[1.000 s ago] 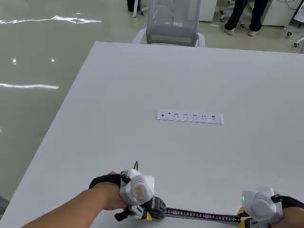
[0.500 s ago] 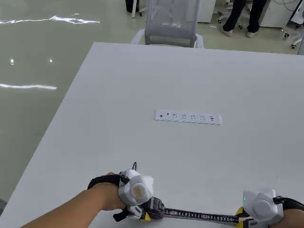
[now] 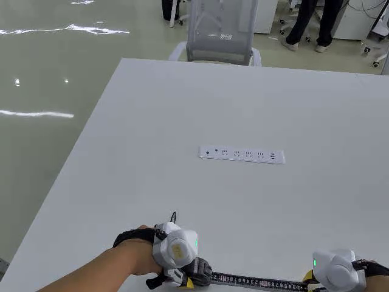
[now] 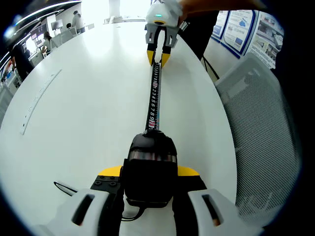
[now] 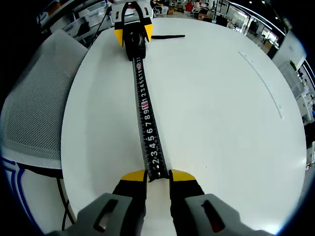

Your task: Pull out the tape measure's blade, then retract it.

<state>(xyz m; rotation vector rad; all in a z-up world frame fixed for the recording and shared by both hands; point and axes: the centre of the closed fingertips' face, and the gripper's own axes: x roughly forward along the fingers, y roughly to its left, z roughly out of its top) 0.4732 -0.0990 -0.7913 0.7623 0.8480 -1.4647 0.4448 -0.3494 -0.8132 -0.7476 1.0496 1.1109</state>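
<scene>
A black tape measure case [image 4: 150, 164] sits between the jaws of my left gripper [image 4: 150, 172], which is shut on it. Its blade [image 4: 154, 98] runs straight out over the white table to my right gripper [image 4: 156, 51]. In the right gripper view, the right gripper [image 5: 157, 176] is shut on the blade's tip, and the numbered blade [image 5: 144, 108] leads back to the case [image 5: 134, 43]. In the head view, the case [image 3: 198, 271] and left gripper [image 3: 182, 278] are at the bottom edge. The blade [image 3: 258, 282] reaches right to the right gripper [image 3: 311, 283].
A white power strip [image 3: 242, 154] lies mid-table. A mesh chair [image 3: 220, 27] stands at the table's far edge, with people's legs behind it. Another mesh chair [image 4: 261, 123] is close beside the near edge. A thin black cord [image 5: 167, 36] lies by the case.
The head camera has tilted a little, so the picture has shifted. The grippers and the pulled-out blade keep about the same spacing.
</scene>
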